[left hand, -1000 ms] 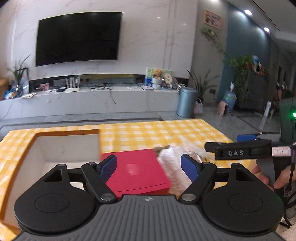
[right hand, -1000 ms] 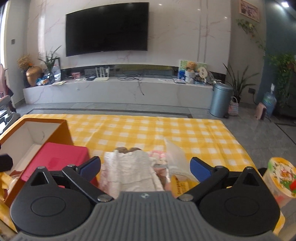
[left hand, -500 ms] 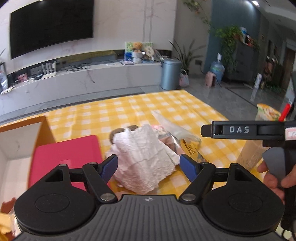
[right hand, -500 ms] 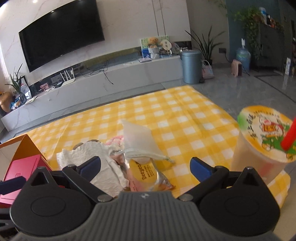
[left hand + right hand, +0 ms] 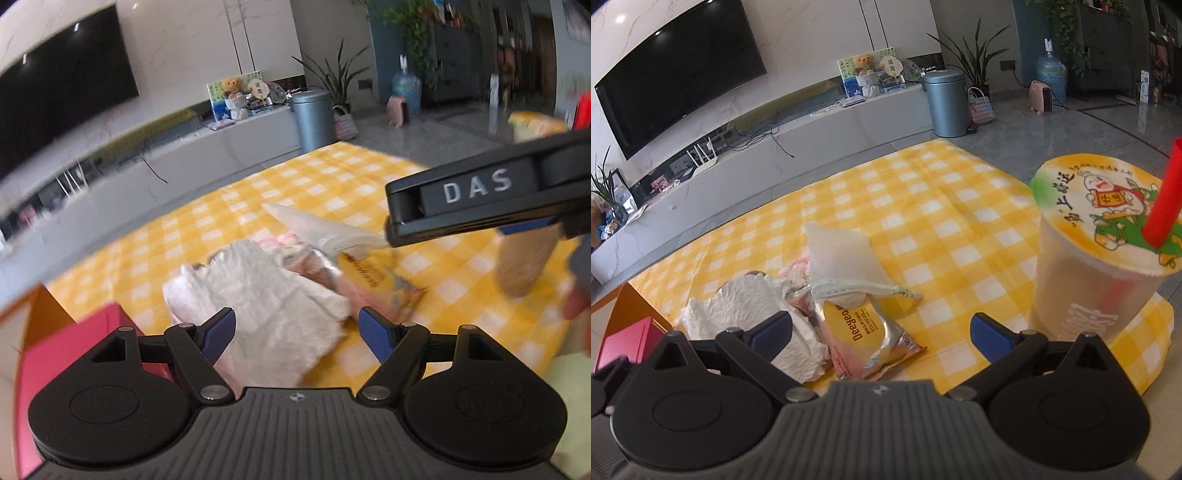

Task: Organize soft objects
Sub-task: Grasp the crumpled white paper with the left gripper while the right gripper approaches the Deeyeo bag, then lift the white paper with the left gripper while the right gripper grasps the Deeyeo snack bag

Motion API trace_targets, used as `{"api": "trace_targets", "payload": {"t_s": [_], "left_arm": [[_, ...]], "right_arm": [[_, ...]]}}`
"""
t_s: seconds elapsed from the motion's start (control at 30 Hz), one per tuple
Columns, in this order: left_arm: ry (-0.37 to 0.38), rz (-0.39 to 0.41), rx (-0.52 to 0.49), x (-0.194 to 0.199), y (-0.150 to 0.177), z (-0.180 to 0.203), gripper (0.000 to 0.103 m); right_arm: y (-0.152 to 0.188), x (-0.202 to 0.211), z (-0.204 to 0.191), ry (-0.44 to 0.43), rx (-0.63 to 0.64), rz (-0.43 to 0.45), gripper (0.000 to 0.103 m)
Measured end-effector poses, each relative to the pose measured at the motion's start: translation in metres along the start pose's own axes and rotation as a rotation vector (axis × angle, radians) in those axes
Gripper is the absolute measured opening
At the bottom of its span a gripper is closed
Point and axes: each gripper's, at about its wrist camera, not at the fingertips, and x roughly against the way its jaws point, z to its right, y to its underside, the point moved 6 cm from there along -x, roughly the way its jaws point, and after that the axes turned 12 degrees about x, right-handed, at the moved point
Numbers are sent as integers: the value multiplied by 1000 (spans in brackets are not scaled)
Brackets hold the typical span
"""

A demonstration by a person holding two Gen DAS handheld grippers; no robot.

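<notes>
Two grippers face one small heap of soft things on the yellow checked cloth (image 5: 923,206) of the table: a crumpled white cloth (image 5: 266,295), a snack packet (image 5: 864,332) with a yellow label, and a pale pouch (image 5: 838,254) leaning on top; something pink shows behind, too hidden to name. Left gripper (image 5: 297,328): fingers spread wide, nothing between the pads, the white cloth lying just ahead of them. Right gripper (image 5: 881,330): fingers spread too, empty, aimed at the snack packet. Judgement: approach step, no grasp yet. To do it well, take one item per gripper, the left gathering a thick fold of cloth rather than a thin edge, so the packet is not dragged along. The orange box (image 5: 44,314) and red box (image 5: 74,350) sit at the left. Risk: the sealed drink cup (image 5: 1097,258) with its red straw (image 5: 1163,192) stands near the right gripper; keep clear.
</notes>
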Motion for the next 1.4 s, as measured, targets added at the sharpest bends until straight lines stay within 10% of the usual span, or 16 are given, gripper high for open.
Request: {"api": "trace_targets", "payload": {"t_s": [0.43,0.6,0.8,1.4], "left_arm": [[-148,-83,140,-44,-11,-18,89],[-213,-53,100,-37,-9,-19,42],[-187,-42,85,-23,-13,-20,13],[86,58,269,64,-41,-46,11]], "right_arm": [[5,-8,4,-12,-25,-33,100],[7,-9,5,-11,-29,-36,100],[8,-11,7,5,-33,-47,100],[13,-33,-4,-5,-4,-97,100]]}}
